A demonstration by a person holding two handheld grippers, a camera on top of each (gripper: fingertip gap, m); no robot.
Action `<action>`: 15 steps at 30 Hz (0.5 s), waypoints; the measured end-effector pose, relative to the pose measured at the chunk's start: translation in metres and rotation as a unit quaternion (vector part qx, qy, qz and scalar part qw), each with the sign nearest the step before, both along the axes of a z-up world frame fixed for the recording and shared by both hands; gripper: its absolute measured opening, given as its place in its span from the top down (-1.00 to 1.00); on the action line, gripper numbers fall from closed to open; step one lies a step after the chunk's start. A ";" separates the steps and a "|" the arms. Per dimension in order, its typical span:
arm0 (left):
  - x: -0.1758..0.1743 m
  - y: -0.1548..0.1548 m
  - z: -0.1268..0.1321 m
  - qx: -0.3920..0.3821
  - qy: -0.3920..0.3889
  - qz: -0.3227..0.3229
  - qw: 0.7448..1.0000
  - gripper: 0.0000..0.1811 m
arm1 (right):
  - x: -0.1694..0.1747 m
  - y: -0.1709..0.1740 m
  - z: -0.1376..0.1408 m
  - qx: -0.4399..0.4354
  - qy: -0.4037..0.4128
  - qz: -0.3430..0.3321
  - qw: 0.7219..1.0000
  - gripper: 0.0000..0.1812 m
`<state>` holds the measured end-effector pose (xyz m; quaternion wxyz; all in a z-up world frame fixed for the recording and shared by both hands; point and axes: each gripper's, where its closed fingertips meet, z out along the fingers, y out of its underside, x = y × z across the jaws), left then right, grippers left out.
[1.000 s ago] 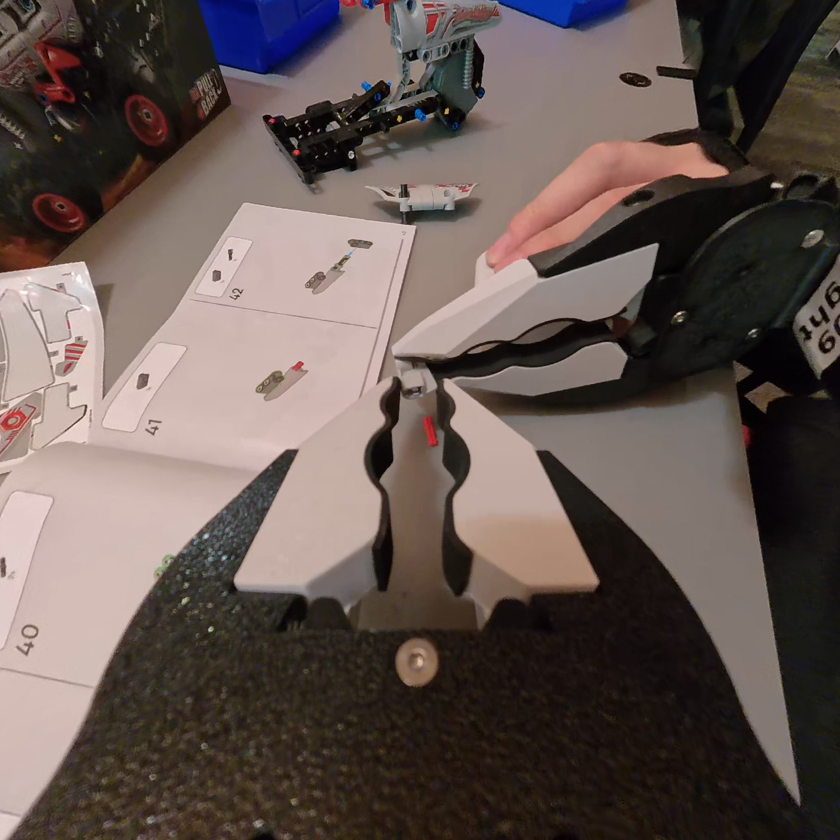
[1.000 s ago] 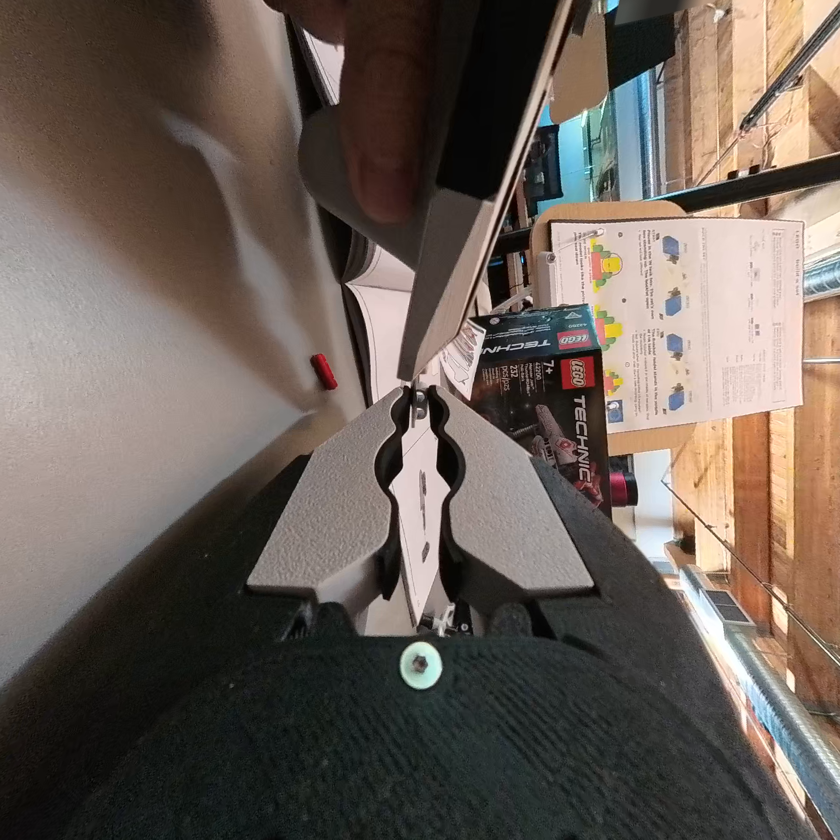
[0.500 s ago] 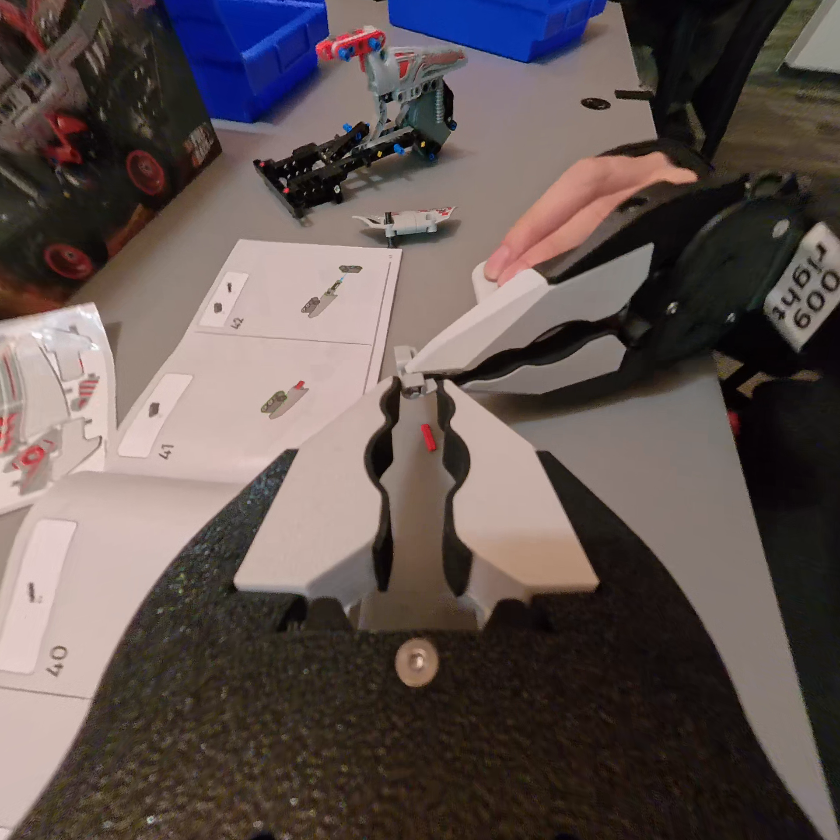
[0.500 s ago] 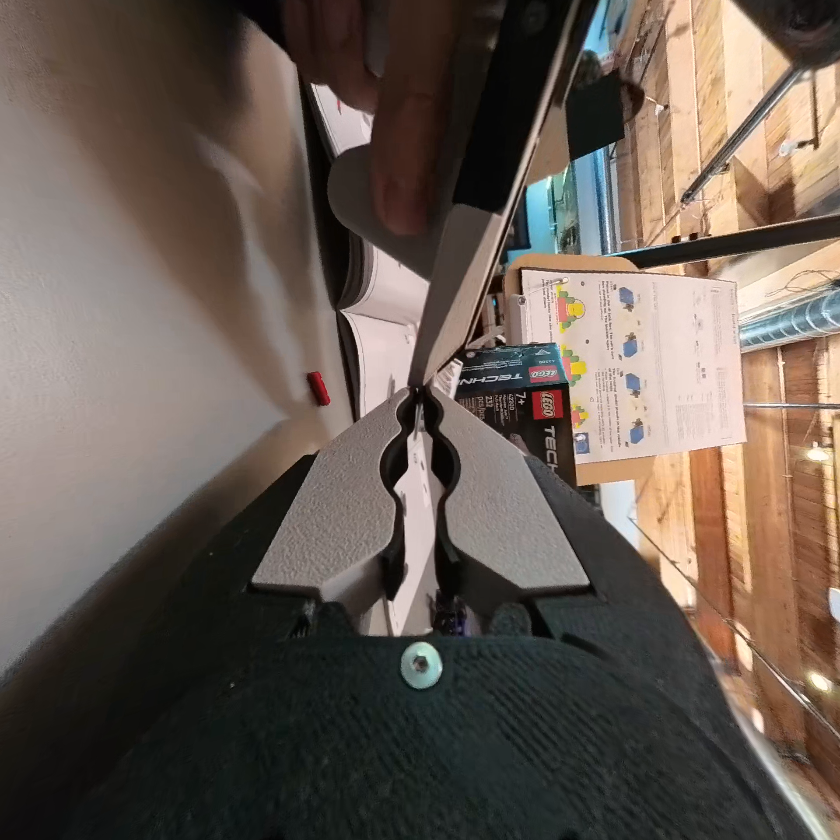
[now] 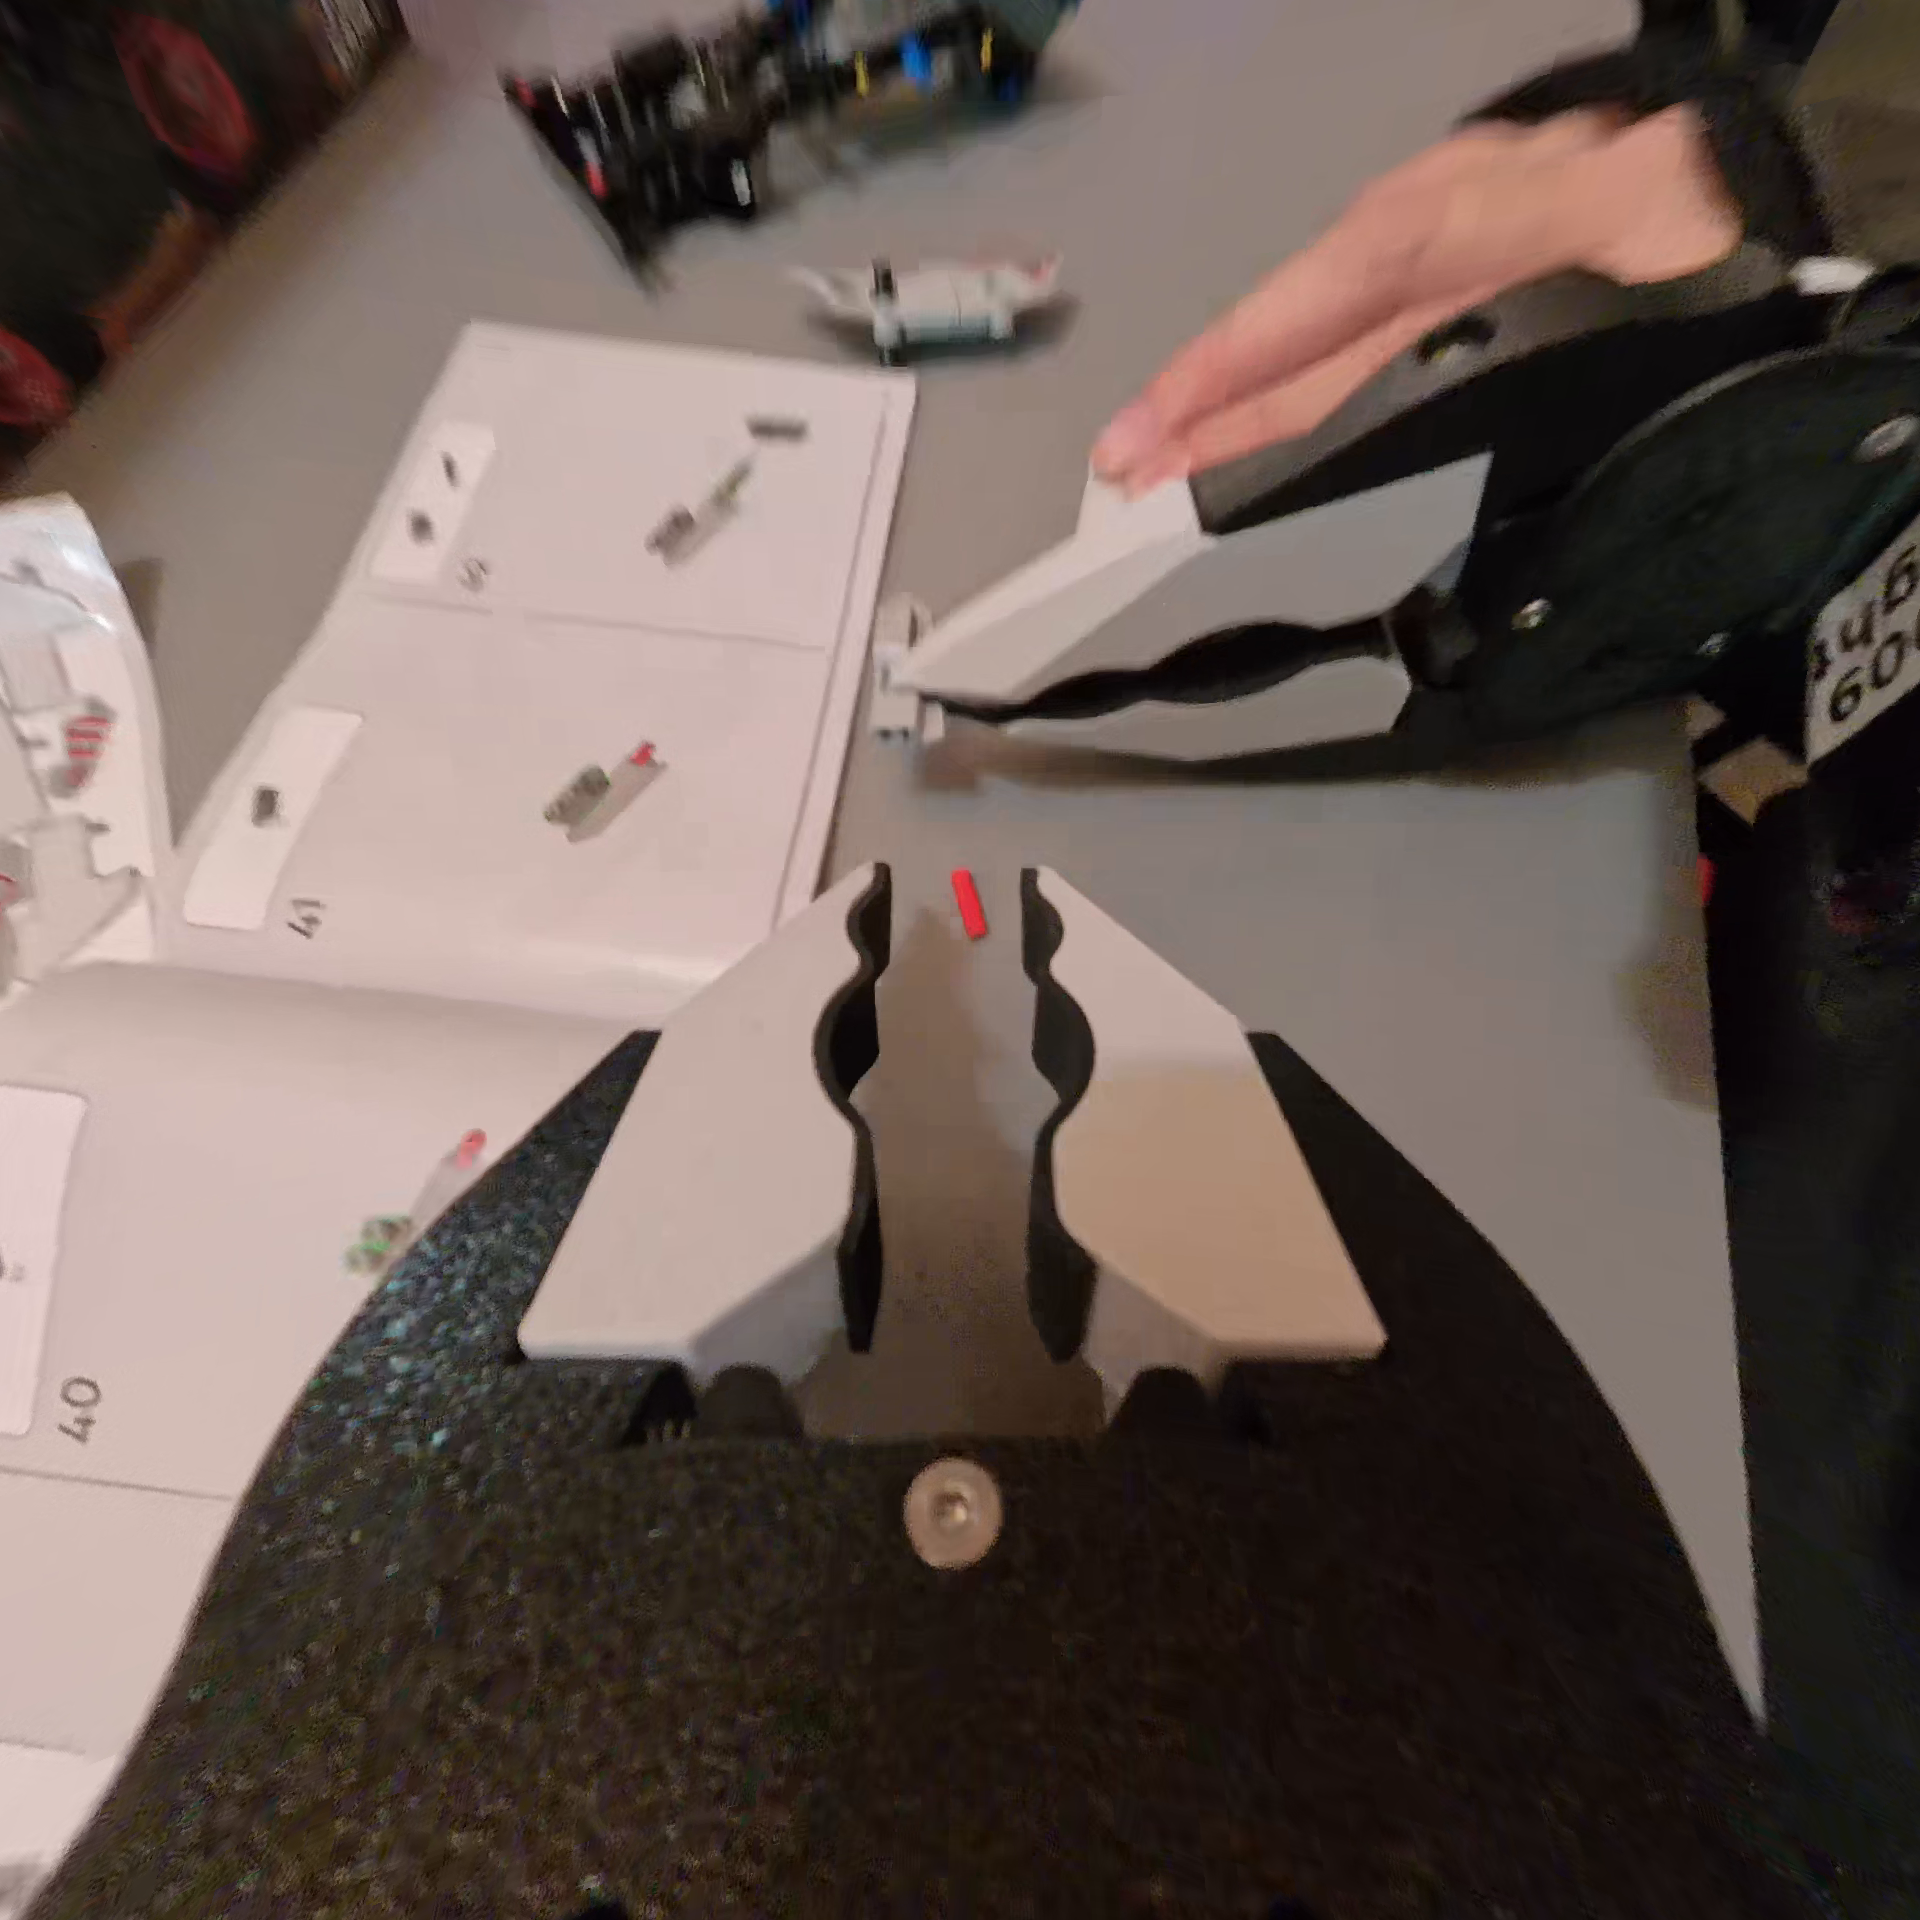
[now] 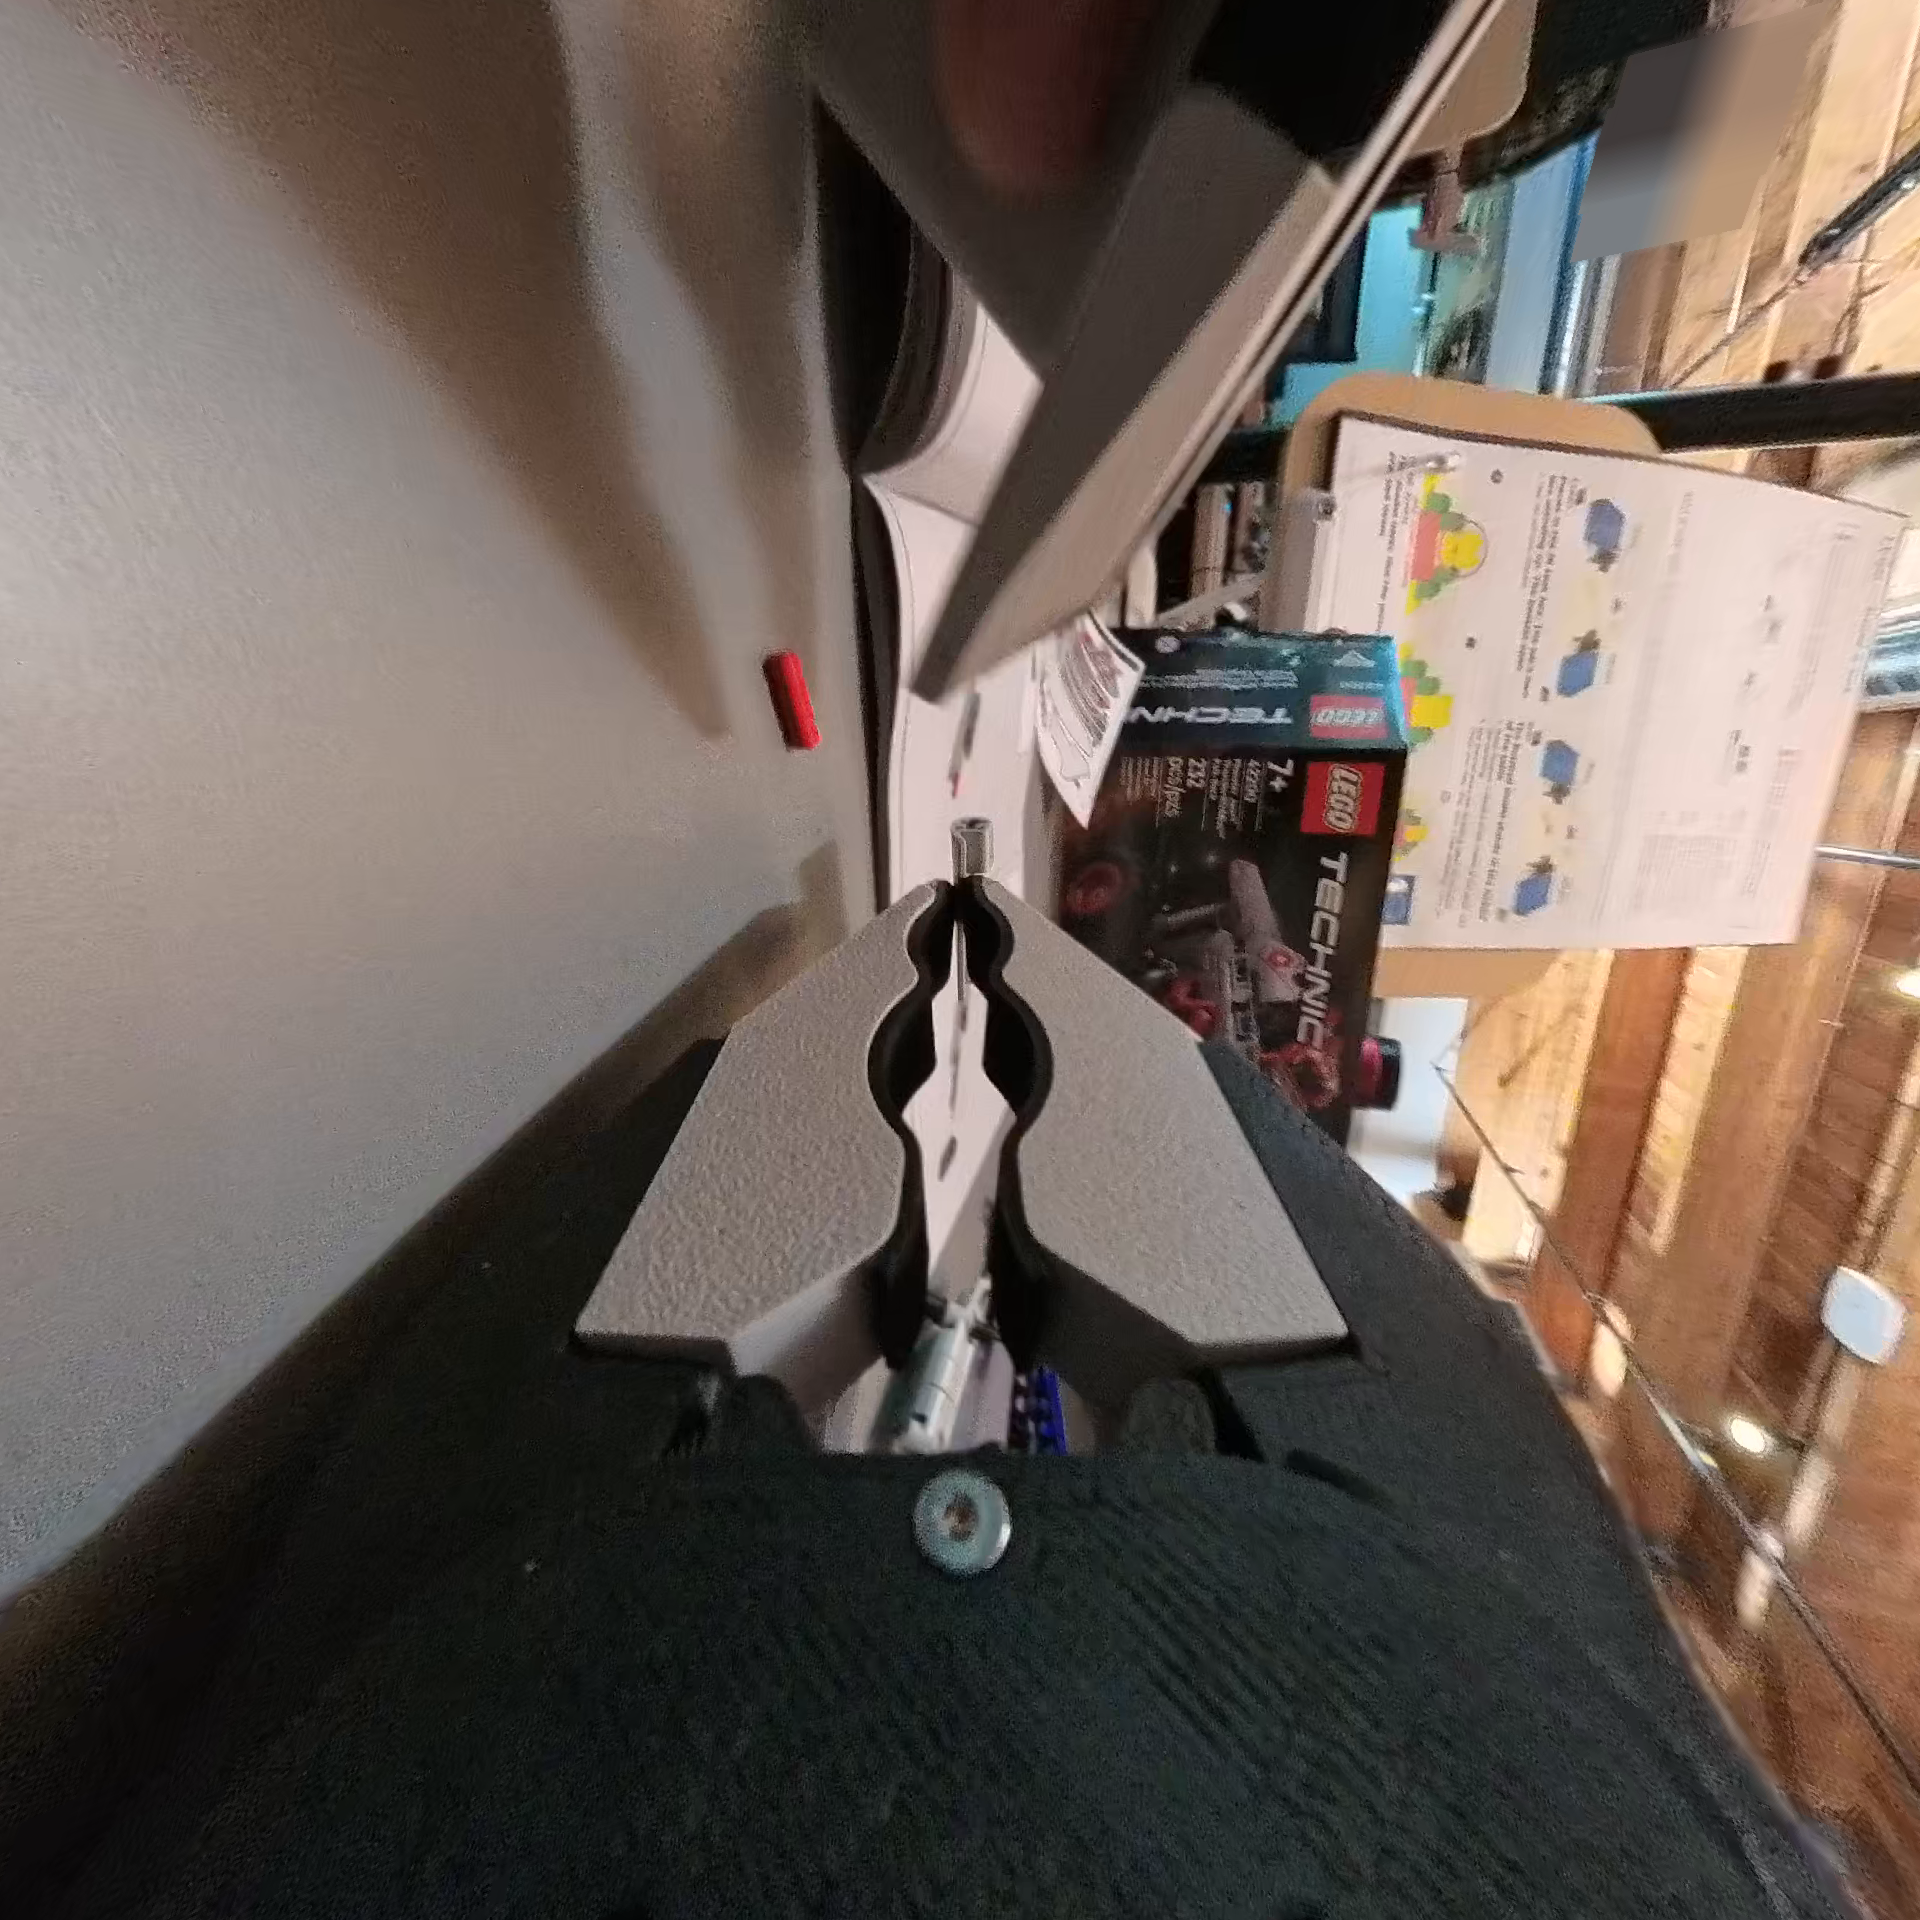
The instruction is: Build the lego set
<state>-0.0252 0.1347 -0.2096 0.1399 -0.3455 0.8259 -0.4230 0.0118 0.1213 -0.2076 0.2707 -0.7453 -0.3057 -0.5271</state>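
Pinching a small grey connector (image 5: 902,681) at its very tips, the right gripper (image 5: 920,707) lies on its side low over the table (image 5: 1299,935), just off the right edge of the open manual (image 5: 582,665); I reckon the sideways hold keeps the part's open end free to take a pin. The left gripper (image 5: 956,883) hangs with its jaws apart and nothing between them, lined up over the red pin (image 5: 968,904) lying loose on the bare tabletop, likely the piece it means to pick next. Near the far edge sit the half-built chassis (image 5: 727,114) and a small white subassembly (image 5: 935,301), parked clear of the working spot. The set's box (image 6: 1226,894) stands at the table's left side.
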 end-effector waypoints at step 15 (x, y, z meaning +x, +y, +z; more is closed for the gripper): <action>0.004 -0.004 -0.021 0.058 0.009 0.031 0.998 0.99 | -0.010 0.006 -0.013 -0.033 0.003 0.035 0.999 1.00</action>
